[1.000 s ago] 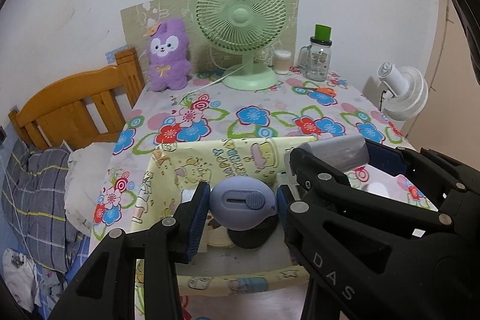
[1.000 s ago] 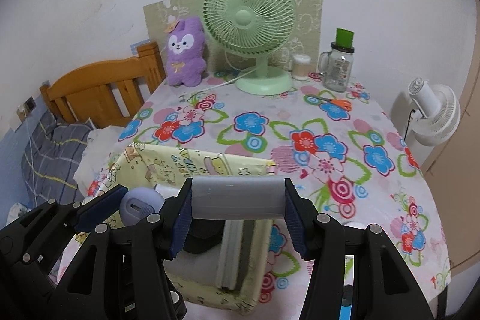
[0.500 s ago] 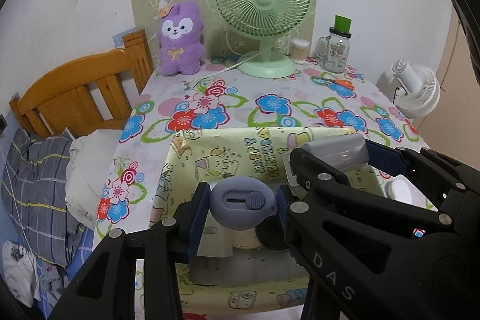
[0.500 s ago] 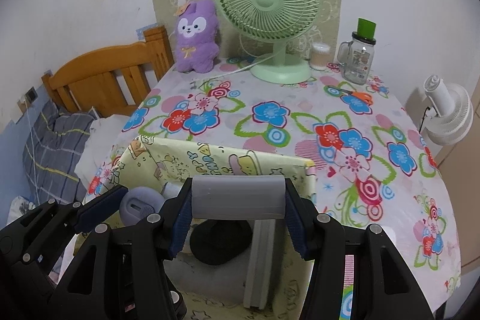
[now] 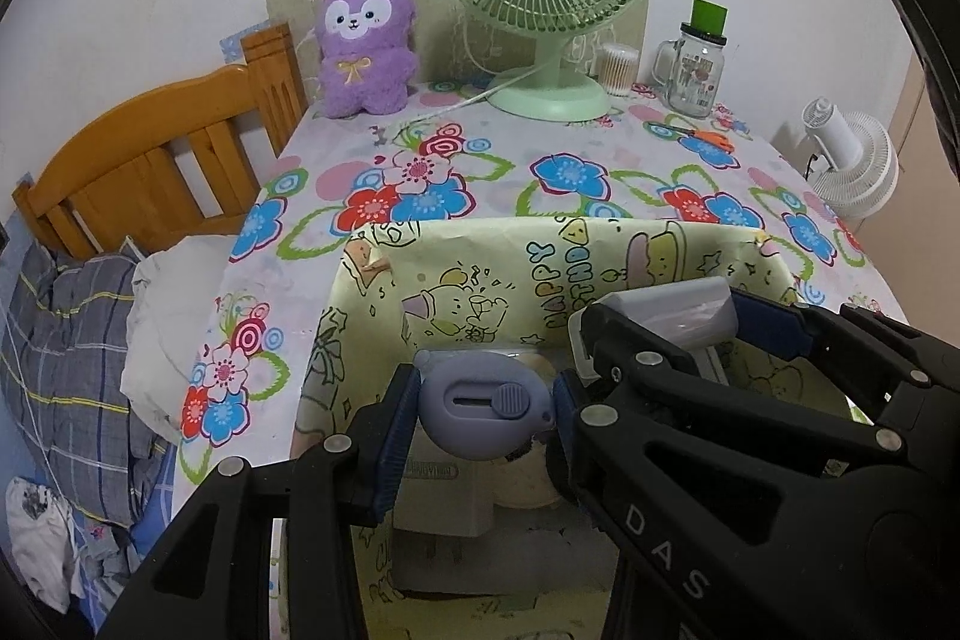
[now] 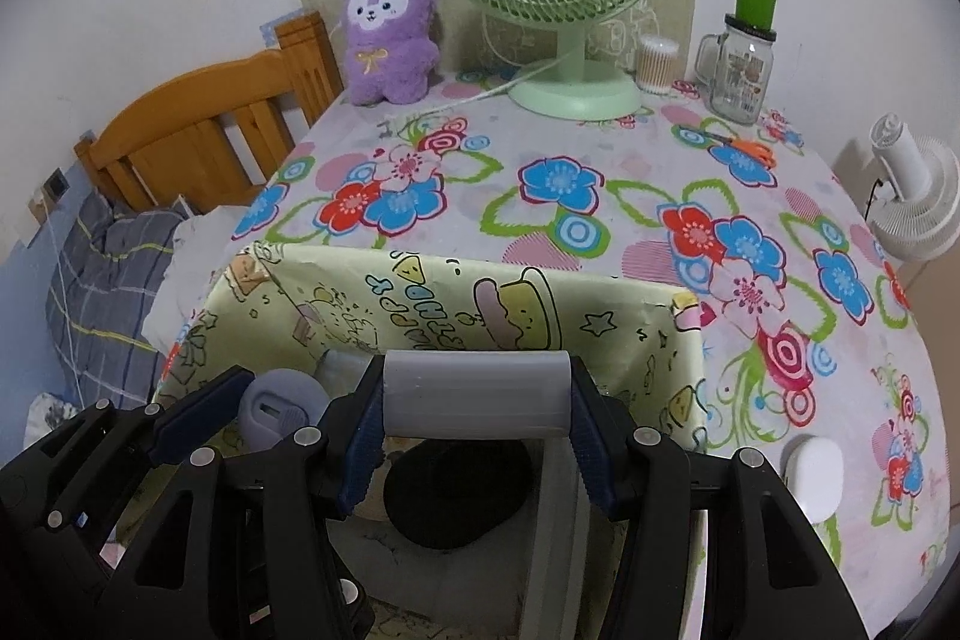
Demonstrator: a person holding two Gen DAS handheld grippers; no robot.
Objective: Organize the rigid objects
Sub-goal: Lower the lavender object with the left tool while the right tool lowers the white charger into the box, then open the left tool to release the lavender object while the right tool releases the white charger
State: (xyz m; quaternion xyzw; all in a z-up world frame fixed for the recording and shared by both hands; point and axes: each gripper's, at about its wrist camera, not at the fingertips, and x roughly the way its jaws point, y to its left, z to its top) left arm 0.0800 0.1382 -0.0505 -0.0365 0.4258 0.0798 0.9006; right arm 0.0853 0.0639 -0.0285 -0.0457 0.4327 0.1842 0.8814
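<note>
Your left gripper (image 5: 486, 403) clamps the small lavender utility knife (image 5: 485, 411) by its smooth, hard ends; your right gripper (image 6: 477, 409) pinches the light, stiff grey block (image 6: 477, 394) endwise. Both hover over the paper-lined box (image 6: 600, 307); the plastic could slip.

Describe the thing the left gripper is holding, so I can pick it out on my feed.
Find the yellow cartoon-print box at the near edge of the flowered table. Just above its opening, the left gripper clamps a small lavender utility knife. It is rounded with a slider button on its face, unlike the plain grey block held to its right.
</note>
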